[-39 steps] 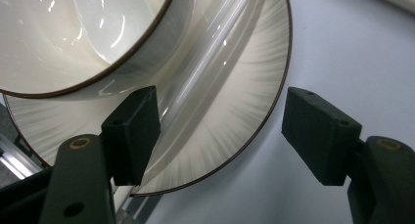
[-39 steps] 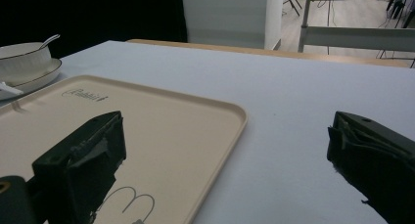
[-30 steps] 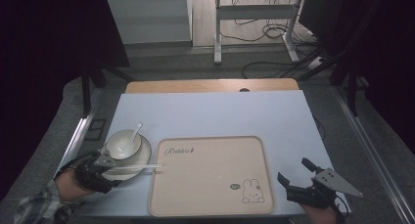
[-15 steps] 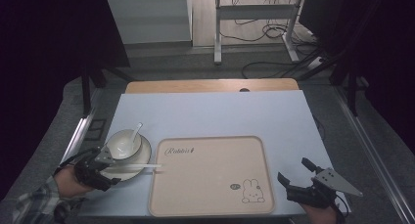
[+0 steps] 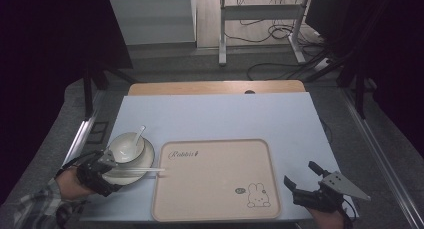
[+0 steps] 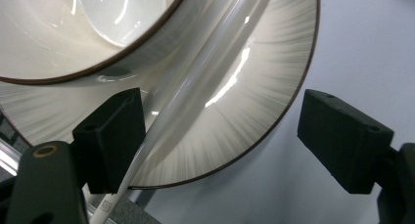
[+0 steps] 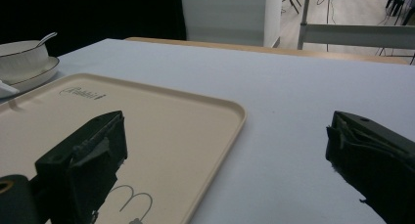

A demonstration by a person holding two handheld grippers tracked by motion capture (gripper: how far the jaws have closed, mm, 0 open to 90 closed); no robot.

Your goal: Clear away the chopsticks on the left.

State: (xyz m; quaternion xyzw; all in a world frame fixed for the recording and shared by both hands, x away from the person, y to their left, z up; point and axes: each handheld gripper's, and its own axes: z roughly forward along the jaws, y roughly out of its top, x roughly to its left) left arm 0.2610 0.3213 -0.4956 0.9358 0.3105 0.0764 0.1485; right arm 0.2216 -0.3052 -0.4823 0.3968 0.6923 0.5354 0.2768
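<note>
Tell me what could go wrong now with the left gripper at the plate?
The left gripper is open around the plate rim and the white chopsticks; closing might pinch both, tilting the plate. The bowl with its spoon could then slide. The chopstick tips overhang the tray and may roll off.

Cut off and hidden at the near left

The plate [image 6: 254, 87] and bowl [image 6: 73, 33] run past the left gripper view's edges; the white chopsticks [image 6: 195, 92] pass behind its left jaw, their near end cropped.
</note>
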